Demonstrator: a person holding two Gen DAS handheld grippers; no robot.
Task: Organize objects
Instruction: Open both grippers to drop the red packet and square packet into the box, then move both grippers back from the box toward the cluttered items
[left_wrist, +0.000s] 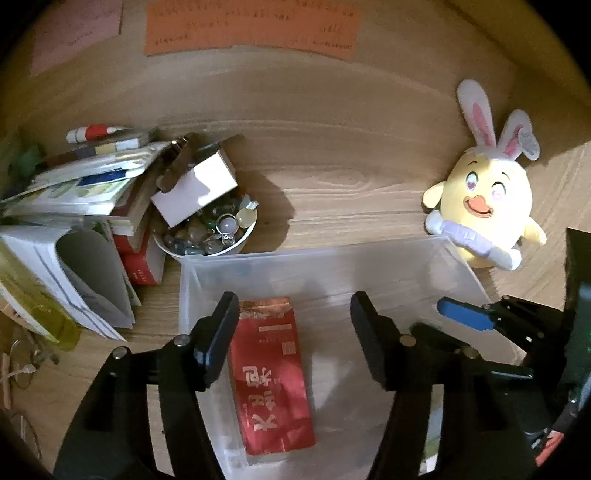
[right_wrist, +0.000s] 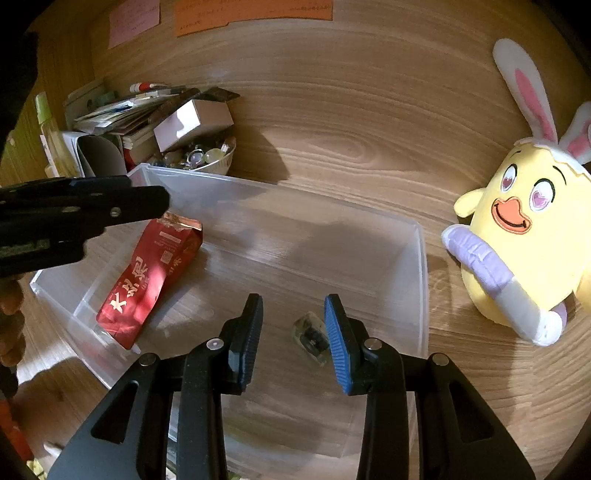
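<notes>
Now, red packet (left_wrist: 271, 373): I see it flat in the clear bin (left_wrist: 332, 254), left side.
Small packet (right_wrist: 312, 338): lying on the bin floor.
Left tool (left_wrist: 293, 347): jaws apart over the red packet, gripping nothing.
Right tool (right_wrist: 293, 339): parted, empty.
Surface (left_wrist: 351, 184): plush chick (left_wrist: 484, 206) beside the bin.

A lived-in home desk: a wood-grain worktop (right_wrist: 332, 122) with a plush chick (right_wrist: 524, 236), stacked books (left_wrist: 92, 192), a trinket bowl (left_wrist: 210, 236) and paper notes (left_wrist: 251, 26) along its far edge.
</notes>
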